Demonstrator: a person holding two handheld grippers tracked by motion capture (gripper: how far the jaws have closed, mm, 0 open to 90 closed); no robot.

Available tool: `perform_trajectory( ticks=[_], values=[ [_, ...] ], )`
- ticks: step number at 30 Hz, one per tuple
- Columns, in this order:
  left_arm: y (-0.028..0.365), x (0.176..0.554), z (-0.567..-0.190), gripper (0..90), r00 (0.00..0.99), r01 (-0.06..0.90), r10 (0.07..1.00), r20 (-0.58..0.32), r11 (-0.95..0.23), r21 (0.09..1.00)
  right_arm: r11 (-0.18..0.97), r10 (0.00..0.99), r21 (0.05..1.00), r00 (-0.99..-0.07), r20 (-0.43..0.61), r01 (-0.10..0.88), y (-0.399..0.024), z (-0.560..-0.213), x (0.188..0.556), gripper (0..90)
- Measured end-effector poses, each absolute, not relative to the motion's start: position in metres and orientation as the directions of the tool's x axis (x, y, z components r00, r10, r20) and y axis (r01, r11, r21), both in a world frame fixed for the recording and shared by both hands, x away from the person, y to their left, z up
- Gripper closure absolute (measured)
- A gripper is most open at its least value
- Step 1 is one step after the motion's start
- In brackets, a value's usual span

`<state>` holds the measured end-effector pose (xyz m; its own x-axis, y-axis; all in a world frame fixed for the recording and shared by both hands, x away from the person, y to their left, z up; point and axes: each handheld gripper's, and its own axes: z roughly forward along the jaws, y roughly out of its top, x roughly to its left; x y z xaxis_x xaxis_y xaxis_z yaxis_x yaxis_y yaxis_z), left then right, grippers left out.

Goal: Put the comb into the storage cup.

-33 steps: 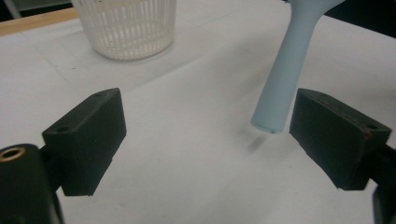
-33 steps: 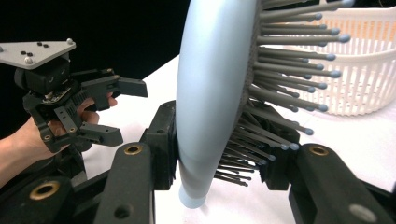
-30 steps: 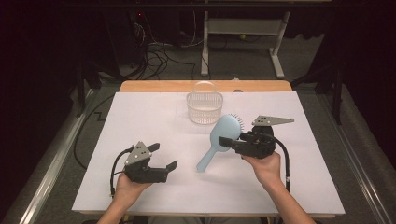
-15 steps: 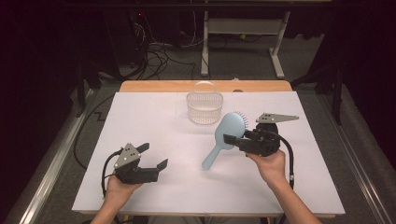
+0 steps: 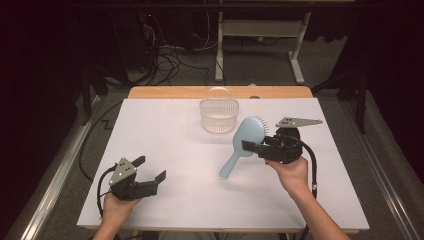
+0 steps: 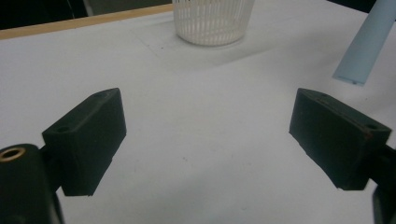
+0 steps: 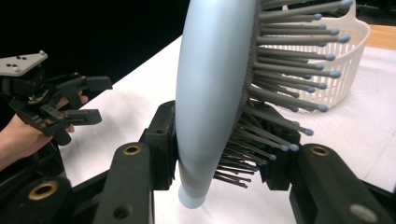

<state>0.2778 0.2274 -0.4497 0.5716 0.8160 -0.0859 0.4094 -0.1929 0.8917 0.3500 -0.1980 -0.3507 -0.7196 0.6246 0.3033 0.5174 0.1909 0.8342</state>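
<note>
Your right hand-held gripper clamps one hairbrush mid-desk — left hand-held gripper gapes, near edge; one basket far.

Bare white table between the claws; only obstacle, white basket near the far edge.

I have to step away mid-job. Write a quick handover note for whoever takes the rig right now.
Right hand-held gripper: shut on the light blue hairbrush, clamped across its head, held above the table.
Left hand-held gripper: open, nothing between its jaws, low over the white table cover at the near left.
White slatted basket: upright at the far middle of the table.
Done: brush picked up.
Left, by the look of it: carry the brush to the basket and let go.
</note>
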Motion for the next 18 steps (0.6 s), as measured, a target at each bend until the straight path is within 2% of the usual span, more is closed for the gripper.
perform_trajectory(
  ticks=[18],
  values=[
    [0.243,0.281,-0.461,10.3,0.529,0.432,0.842,-0.101,-0.165,0.886,0.187,0.665,0.831,-0.690,0.285,0.524,-0.207,-0.339,0.362,55.9]
  ],
)
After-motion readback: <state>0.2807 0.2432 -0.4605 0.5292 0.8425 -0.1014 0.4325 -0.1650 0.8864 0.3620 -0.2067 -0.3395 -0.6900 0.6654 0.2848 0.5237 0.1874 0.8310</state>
